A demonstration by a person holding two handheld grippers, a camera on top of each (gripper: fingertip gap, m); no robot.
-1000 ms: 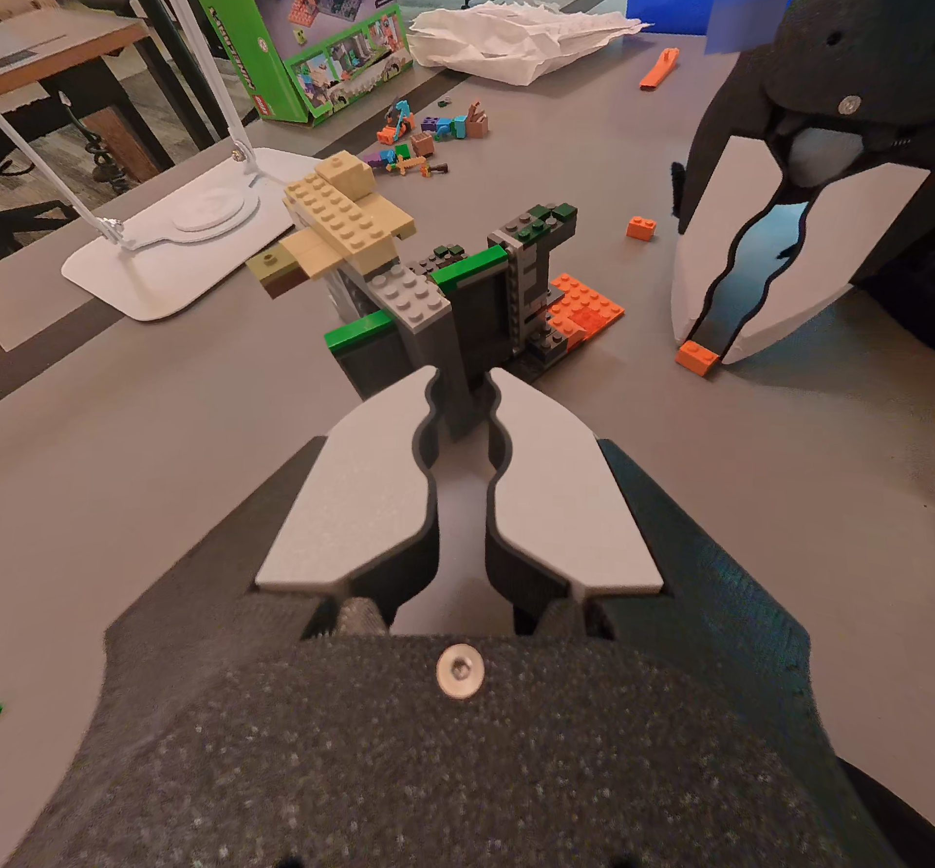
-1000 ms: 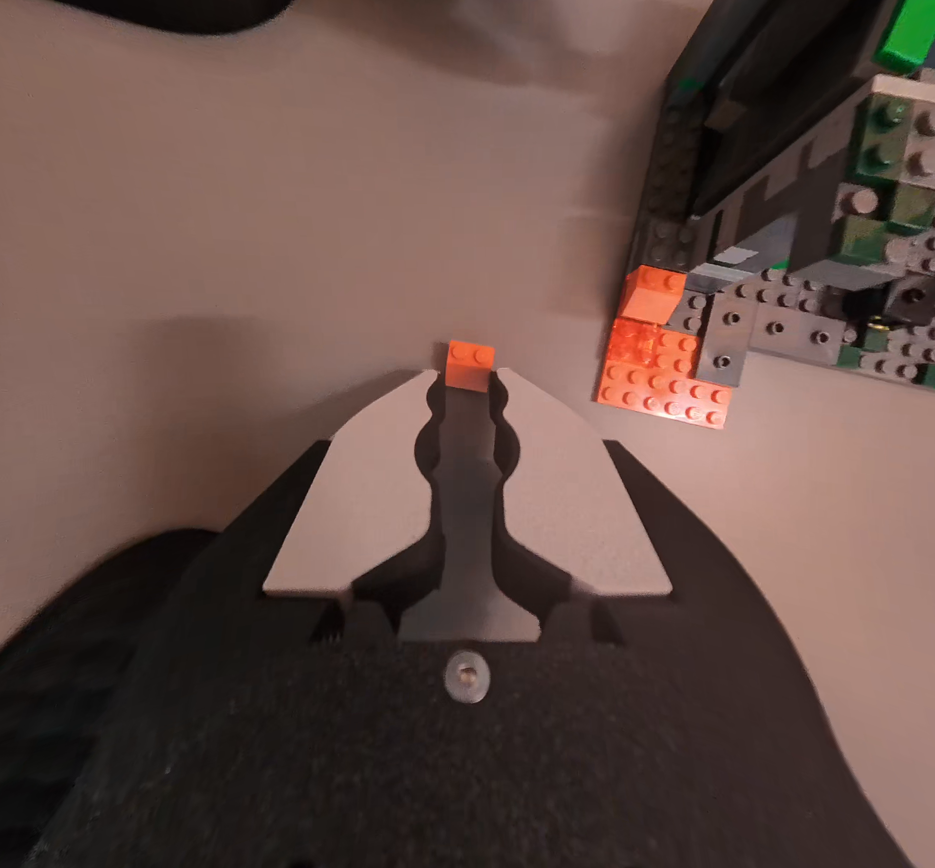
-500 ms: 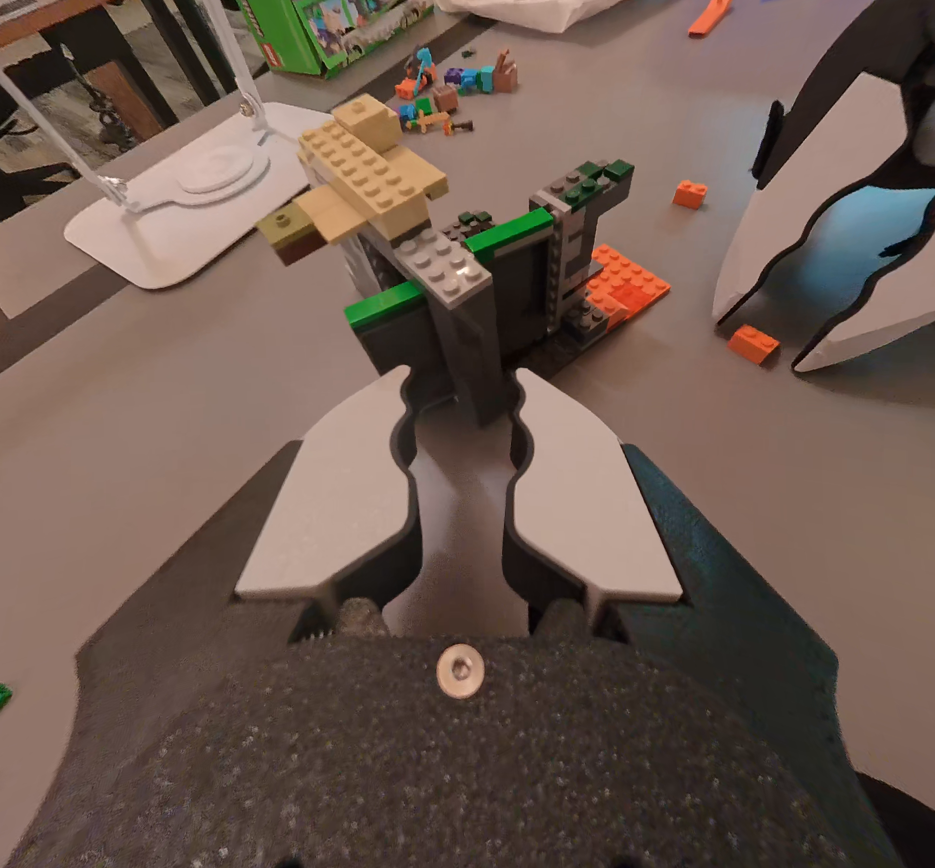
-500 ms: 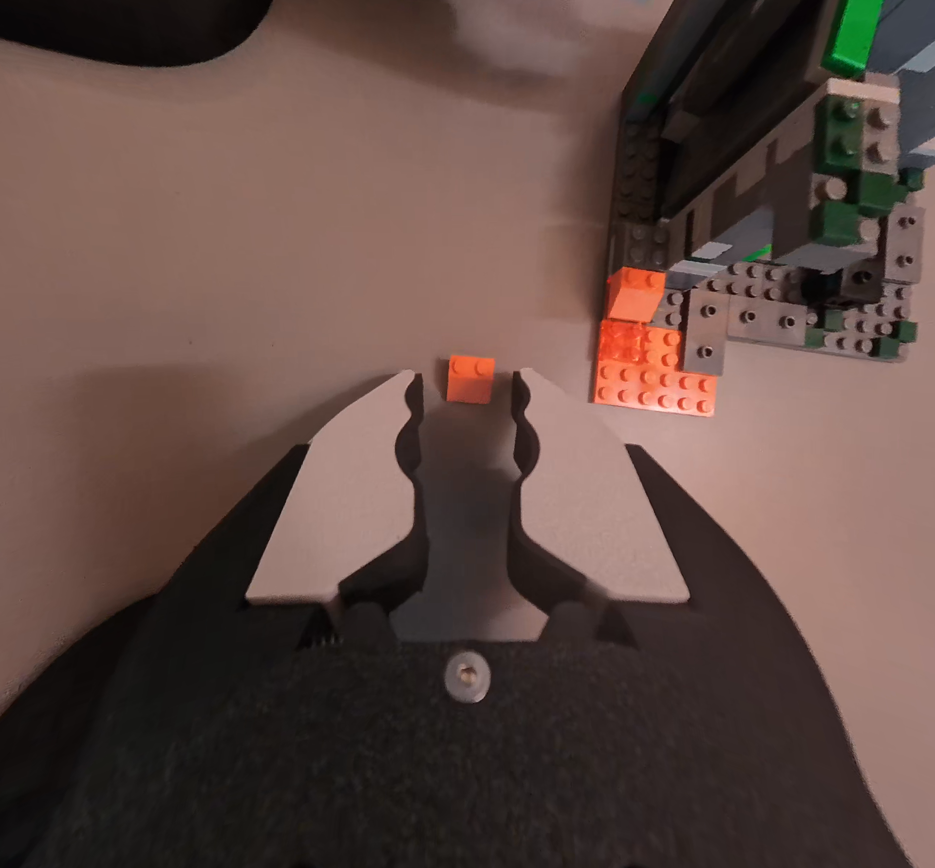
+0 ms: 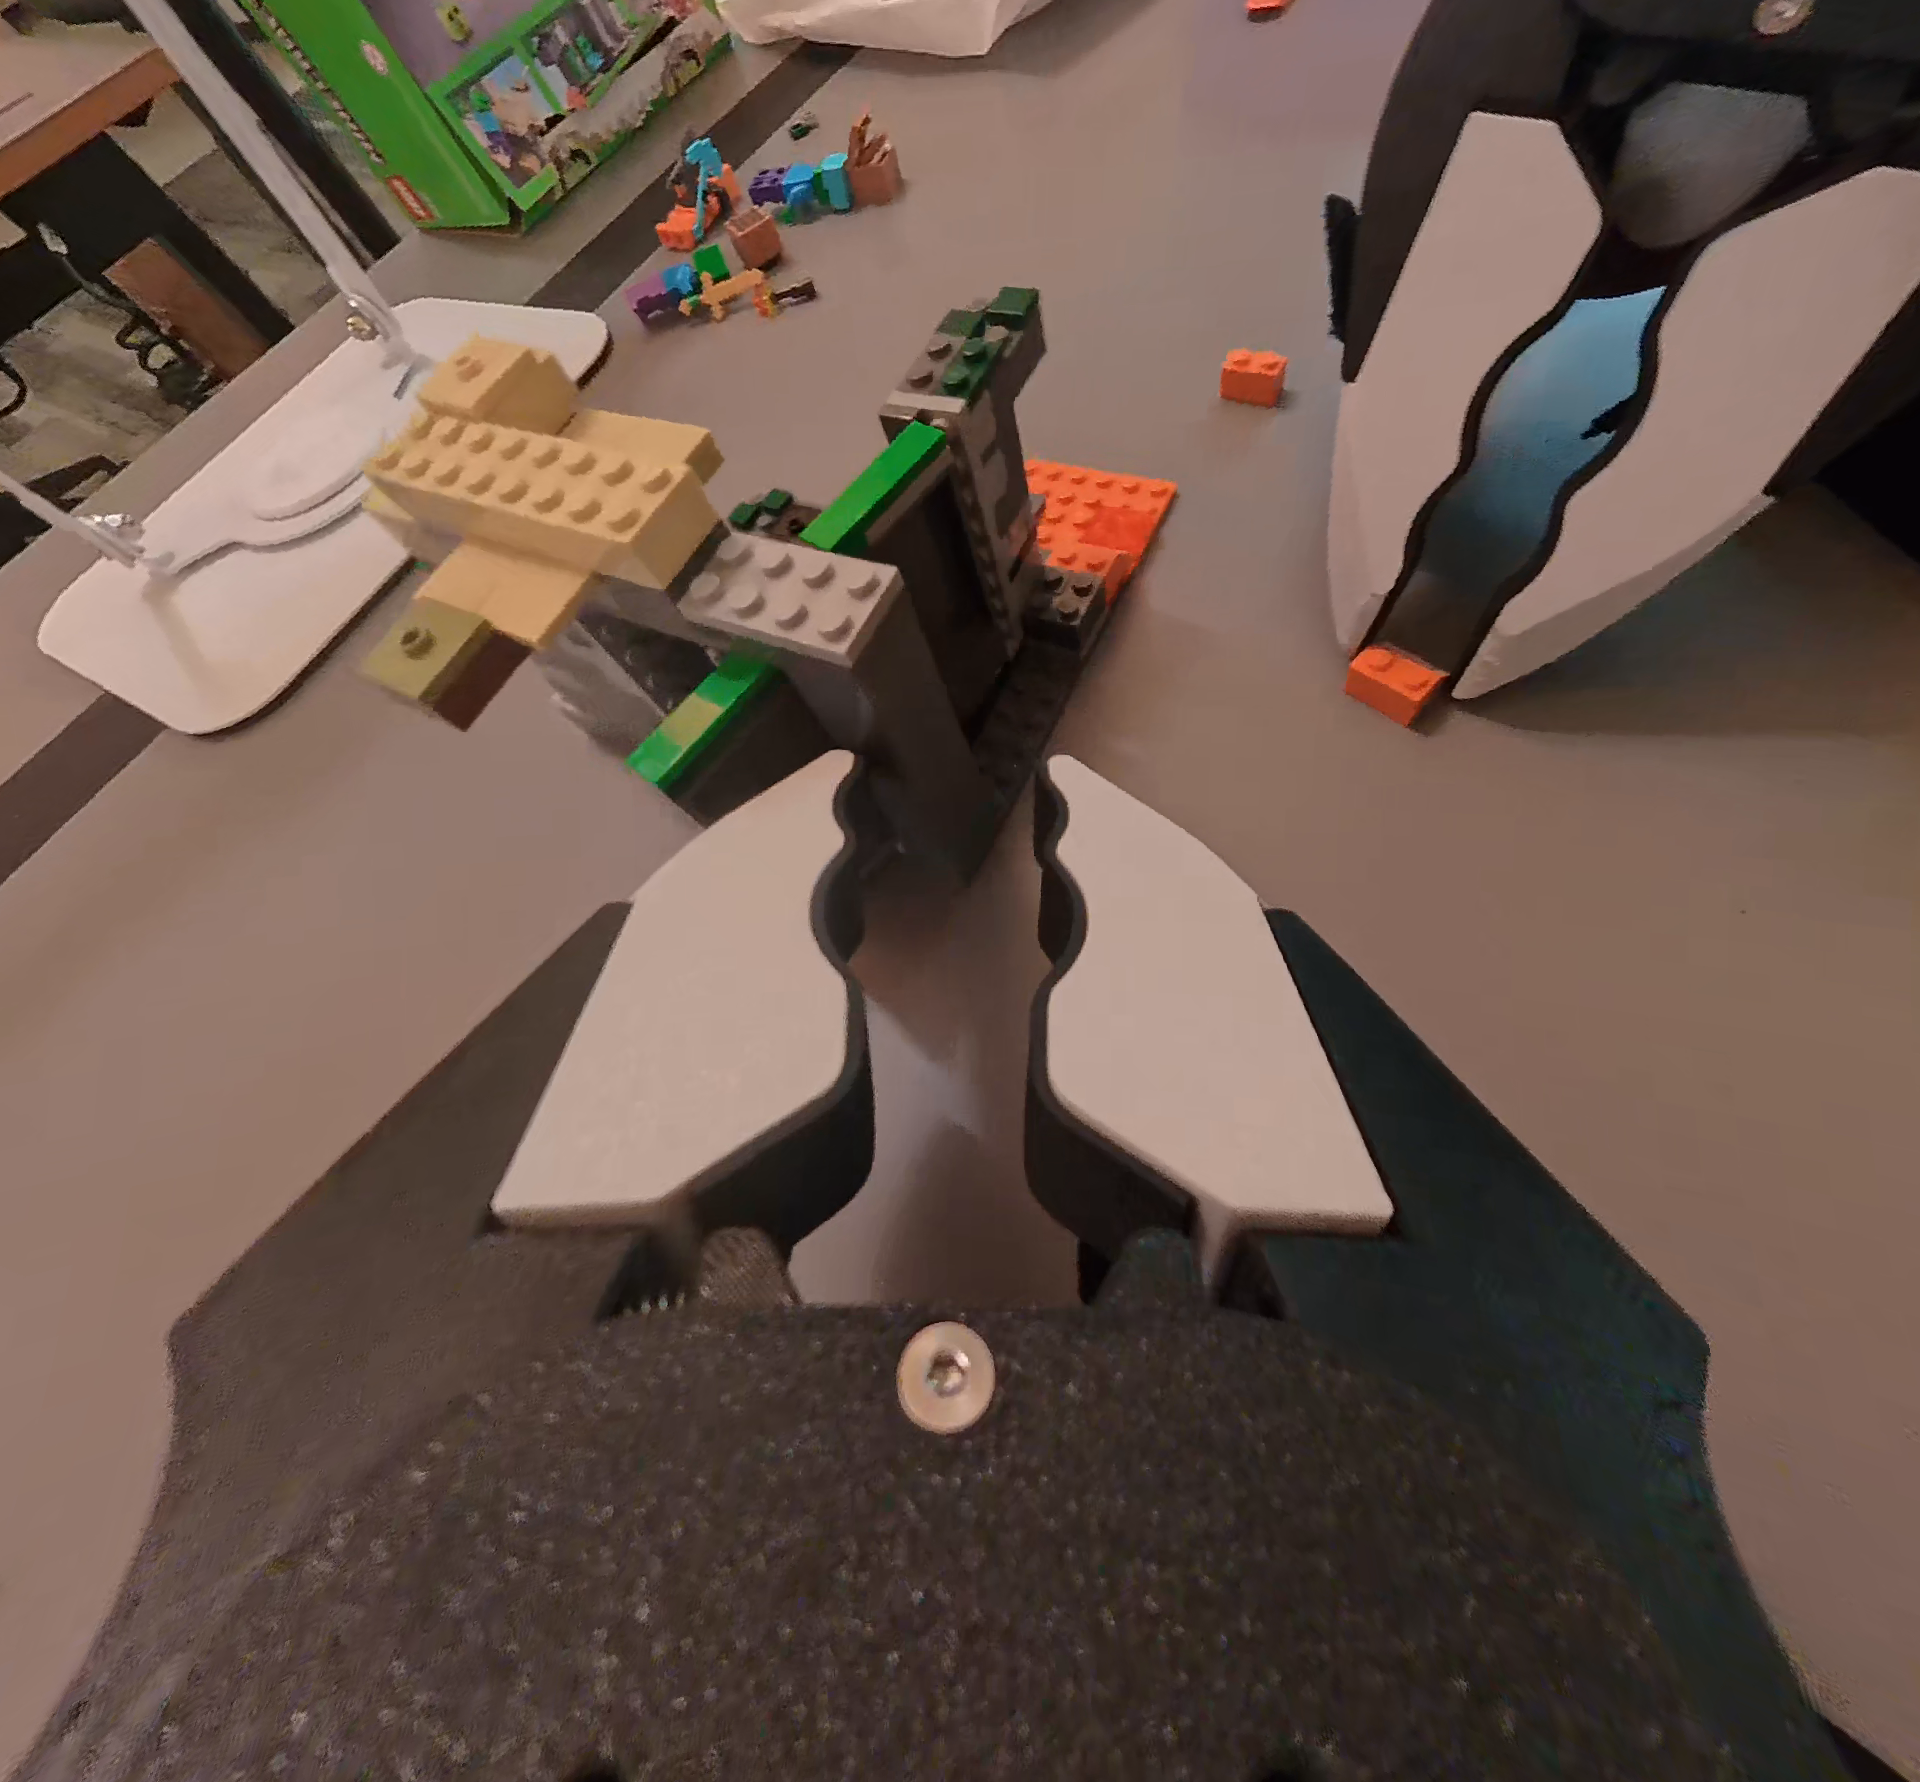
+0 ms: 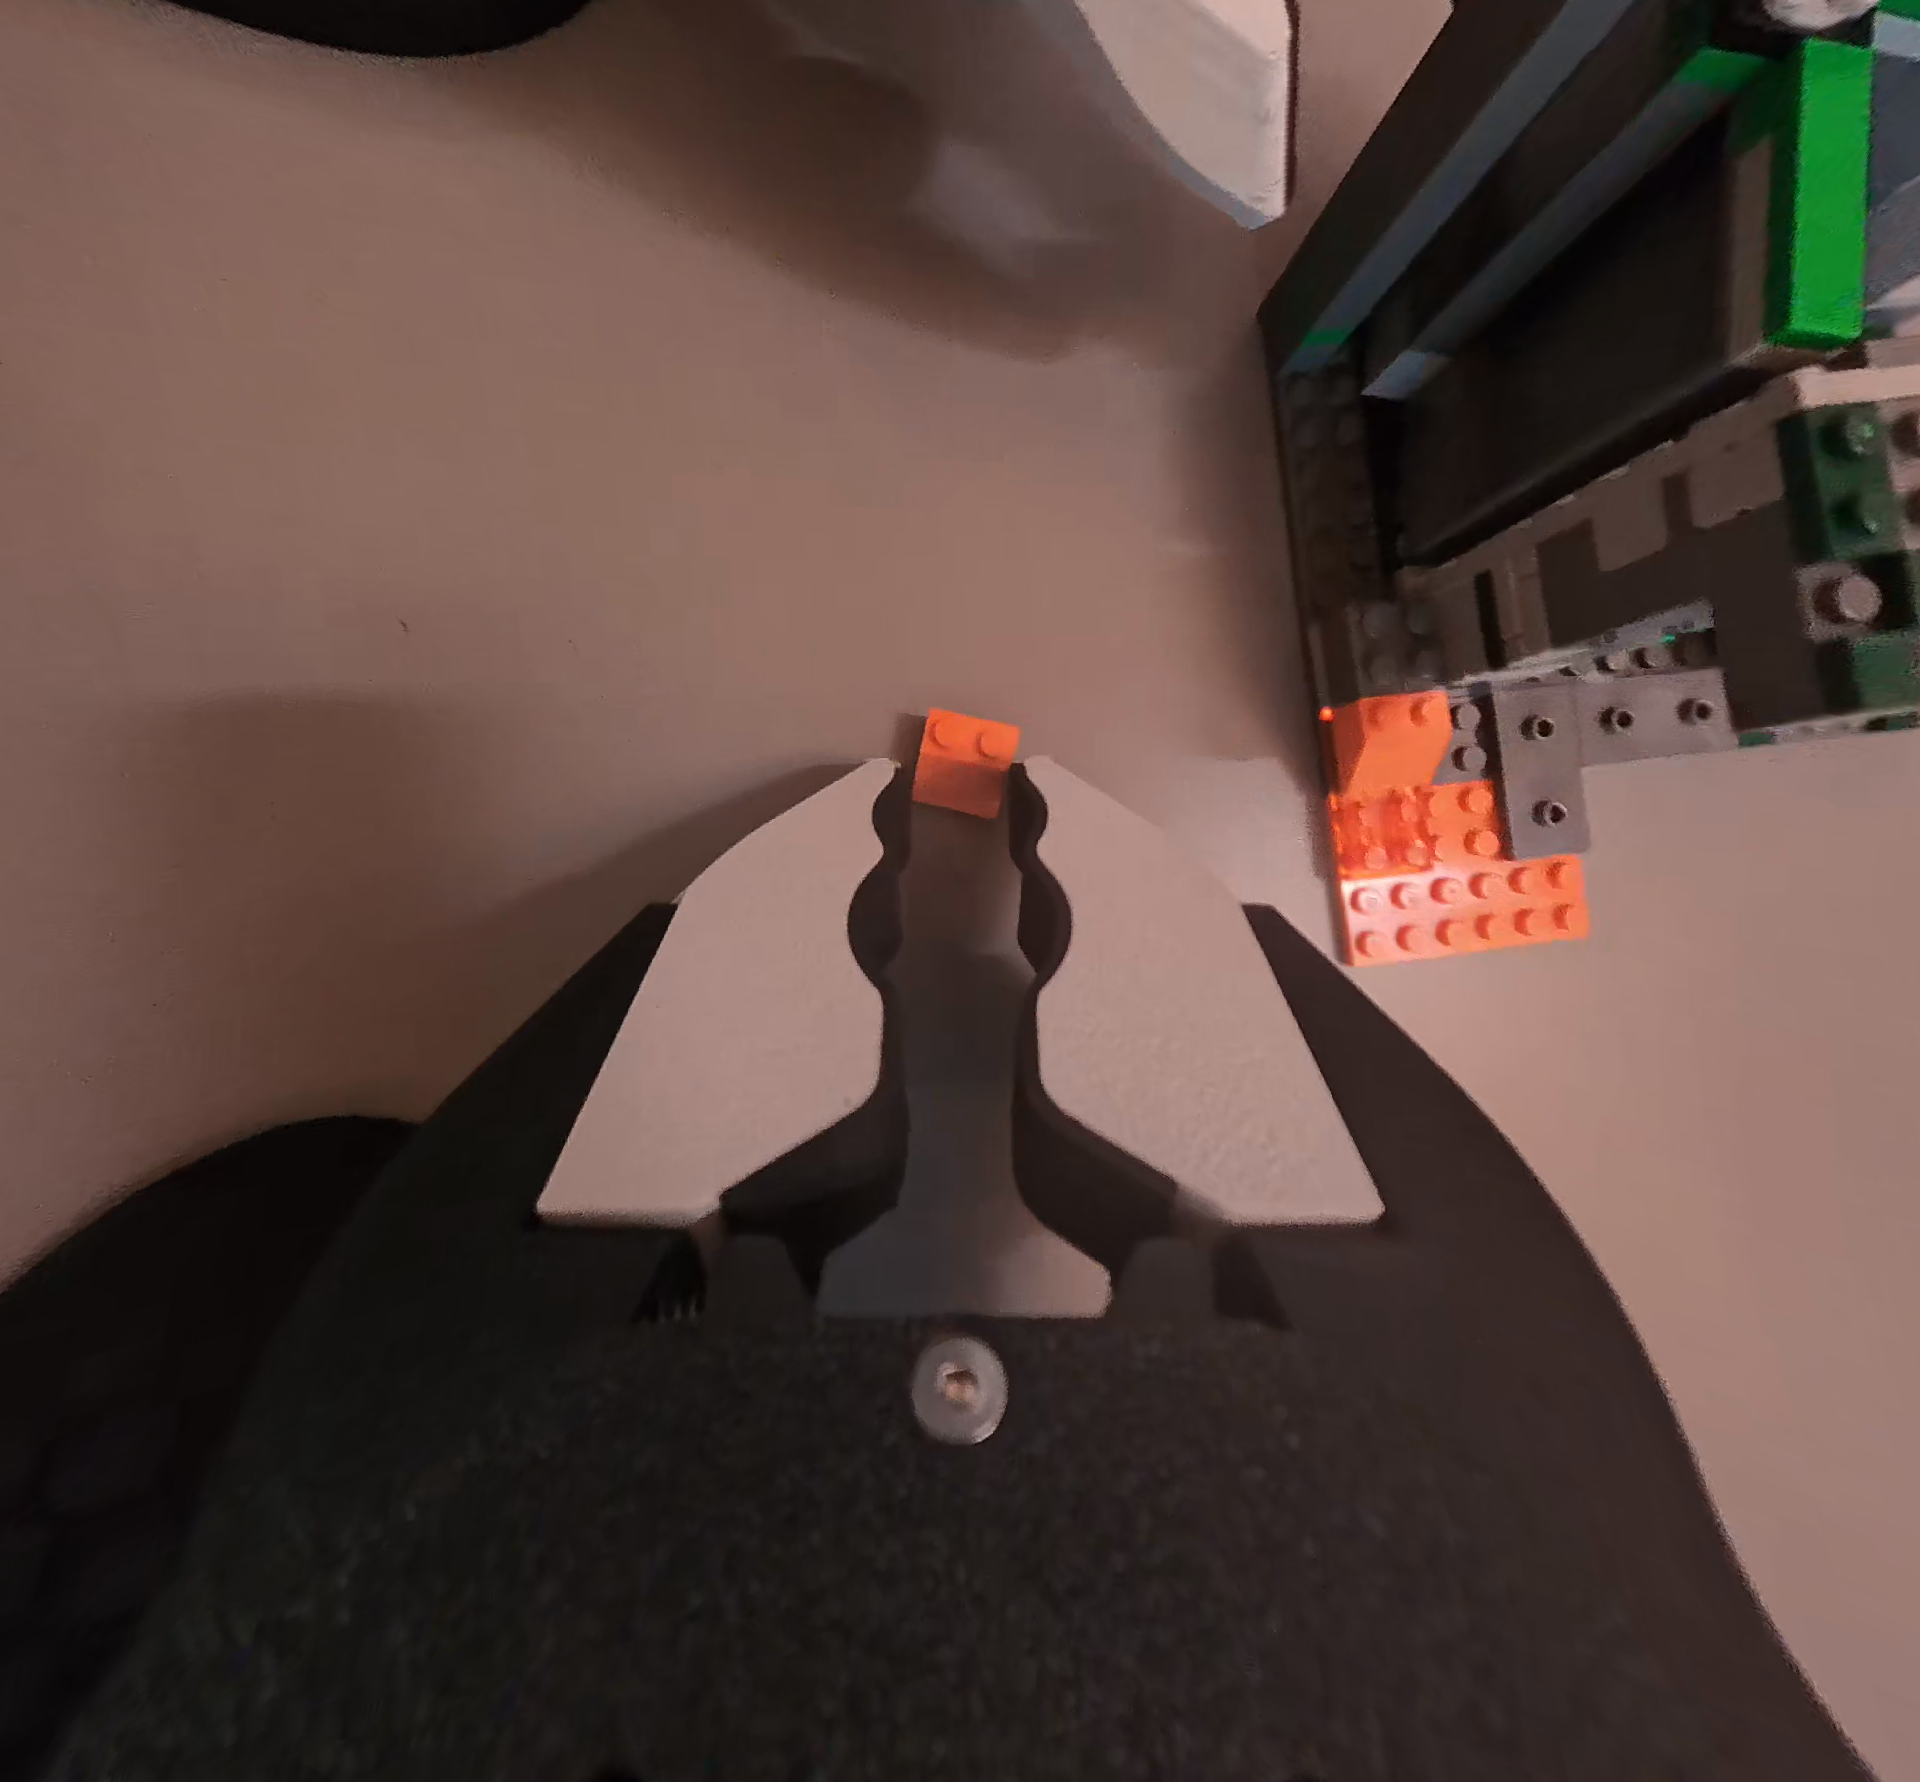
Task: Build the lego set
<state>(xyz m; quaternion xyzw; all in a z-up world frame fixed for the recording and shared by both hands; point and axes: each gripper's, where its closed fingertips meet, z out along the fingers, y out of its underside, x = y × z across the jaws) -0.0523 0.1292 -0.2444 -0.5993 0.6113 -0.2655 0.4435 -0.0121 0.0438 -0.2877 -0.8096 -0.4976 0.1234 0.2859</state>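
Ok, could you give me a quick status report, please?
Right claw shut on small orange brick, low over table. Left claw open around lego build base. Nothing in the way.

The build (image 5: 883,589) is standing upright on the tabletop (image 5: 312,901): dark grey walls, green strips, a tan studded slab jutting out toward 9 o'clock, an orange plate (image 5: 1101,511) lying flat at its 2 o'clock corner. A small orange brick (image 6: 961,774) is sitting at 4 o'clock of it, another (image 5: 1253,376) lying farther off at 1 o'clock.
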